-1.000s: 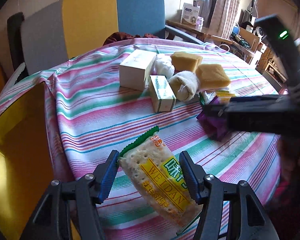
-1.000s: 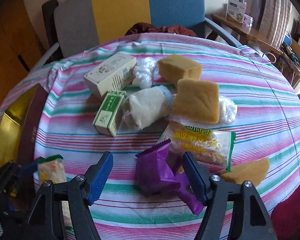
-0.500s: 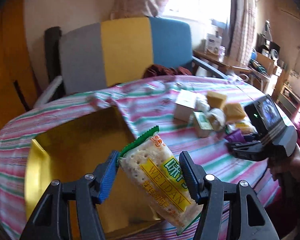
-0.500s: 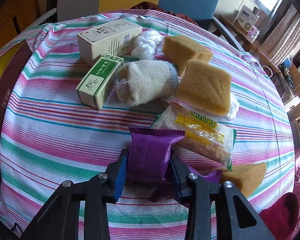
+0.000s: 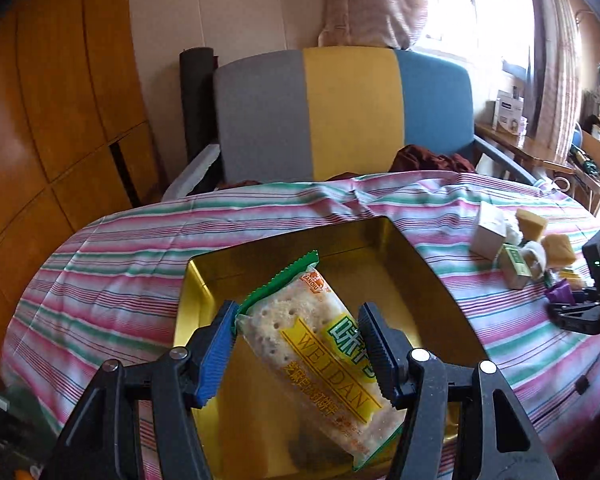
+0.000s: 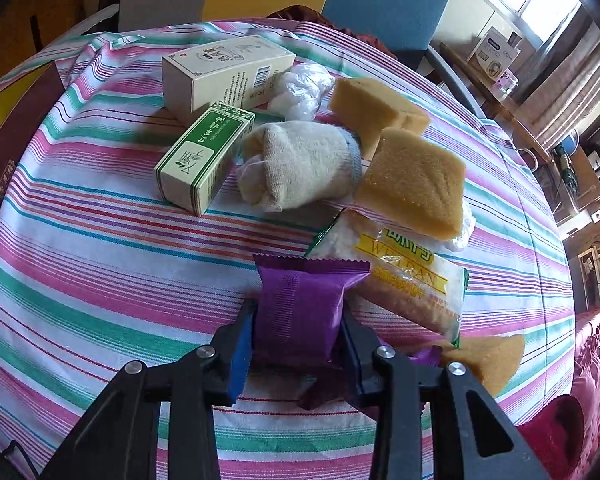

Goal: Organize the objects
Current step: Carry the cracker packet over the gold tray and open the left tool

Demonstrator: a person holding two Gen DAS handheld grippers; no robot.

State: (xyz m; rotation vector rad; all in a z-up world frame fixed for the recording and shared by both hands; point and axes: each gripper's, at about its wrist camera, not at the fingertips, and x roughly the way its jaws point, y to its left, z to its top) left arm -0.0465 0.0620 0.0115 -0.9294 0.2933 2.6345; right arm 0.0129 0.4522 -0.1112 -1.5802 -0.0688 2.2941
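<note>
My left gripper (image 5: 298, 348) is shut on a WEIDAN cracker packet (image 5: 320, 344) and holds it over the open gold tin box (image 5: 432, 280) on the striped tablecloth. My right gripper (image 6: 298, 328) is shut on a purple snack packet (image 6: 300, 308) low over the table. Just beyond it lie a second cracker packet (image 6: 404, 276), two yellow sponges (image 6: 412, 180), a rolled white sock (image 6: 300, 164), a green box (image 6: 204, 152) and a white box (image 6: 224, 72). The right gripper also shows at the right edge of the left wrist view (image 5: 580, 312).
Another purple packet (image 6: 324, 392) and a yellow sponge piece (image 6: 488, 360) lie under and right of the right gripper. A crumpled white plastic bag (image 6: 300, 84) sits by the white box. A grey, yellow and blue chair (image 5: 340, 112) stands behind the table.
My left gripper carried the cracker packet from the table's middle leftward to above the gold tin. My right gripper closed on the purple packet.
</note>
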